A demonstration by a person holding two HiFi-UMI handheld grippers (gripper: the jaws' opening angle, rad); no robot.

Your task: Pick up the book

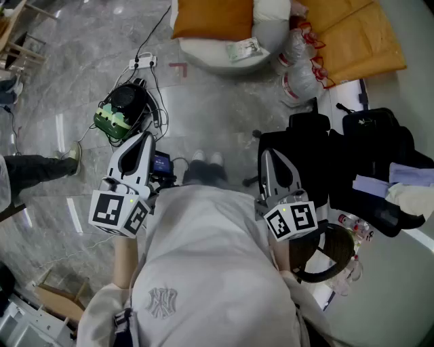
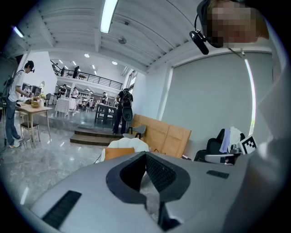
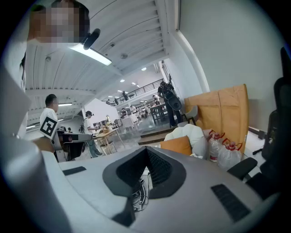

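No book can be made out in any view. In the head view my left gripper (image 1: 140,138) and my right gripper (image 1: 266,156) are held close in front of the person's white-shirted body, pointing away over the grey floor. In the left gripper view the left gripper (image 2: 146,154) has its dark pads meeting at the tip with nothing between them. The right gripper (image 3: 147,149) looks the same in its own view, shut and empty. Neither gripper touches anything.
A green-and-black device (image 1: 119,115) with cables and a power strip (image 1: 142,63) lie on the floor ahead left. A white seat with an orange cushion (image 1: 213,20), water jugs (image 1: 298,74) and cardboard panels (image 1: 359,34) stand beyond. A black chair (image 1: 305,142) and a table (image 1: 400,284) with black bags (image 1: 373,132) are at right.
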